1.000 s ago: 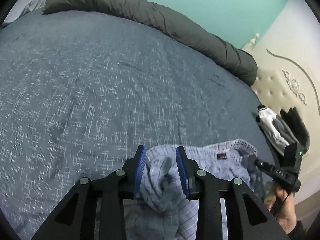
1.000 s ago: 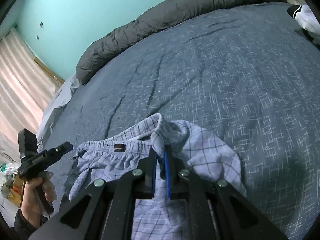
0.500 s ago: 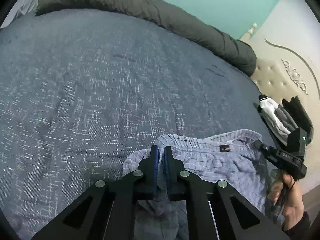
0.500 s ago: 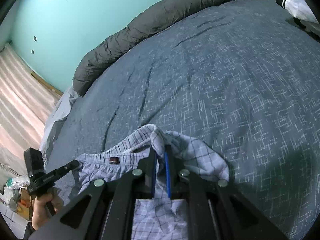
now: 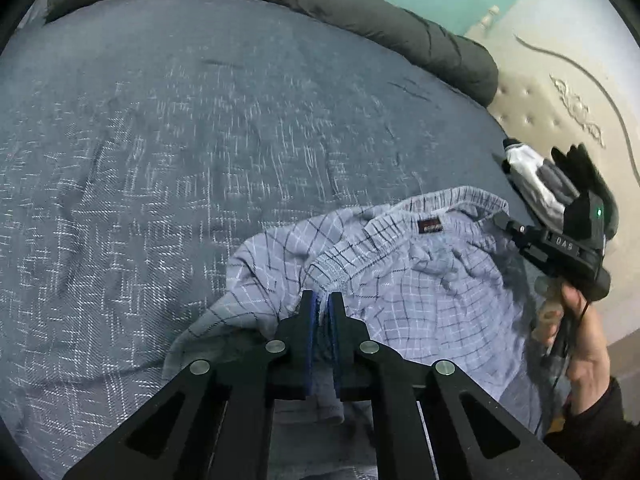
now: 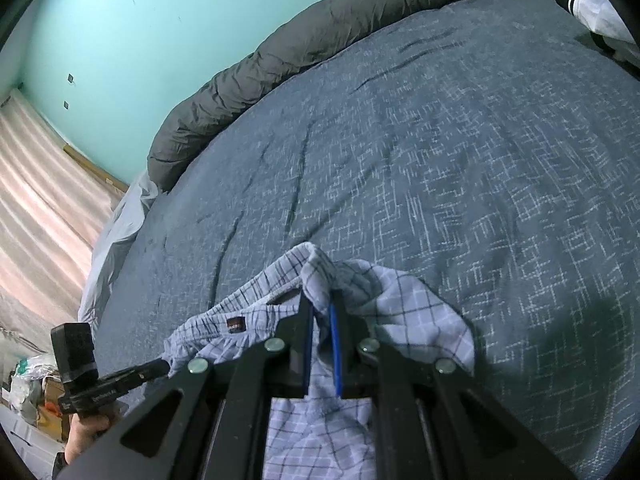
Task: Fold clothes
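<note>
We see broad bare blue bedspread (image 5: pixel 200 152) beyond the checked shorts (image 5: pixel 420 288), with a rolled grey duvet (image 6: pixel 320 40) along its far edge. Our left gripper (image 5: pixel 321 312) and right gripper (image 6: pixel 320 312) are each clamped on the shorts' bunched waistband.

— Where do we look from on the left side?

— From just behind the left claw (image 5: pixel 321 304), close above the bed (image 5: pixel 200 140), facing across it toward the rolled grey quilt (image 5: pixel 360 12) and the padded headboard (image 5: pixel 560 92).

— And on the right?

— Behind the right claw (image 6: pixel 320 308), equally near, facing over the bed toward the green wall (image 6: pixel 160 20) and the curtain (image 6: pixel 36 200).

— What do we share?

— The checked shorts (image 5: pixel 420 280), the bed, the quilt; each view also catches the other claw at its edge.
</note>
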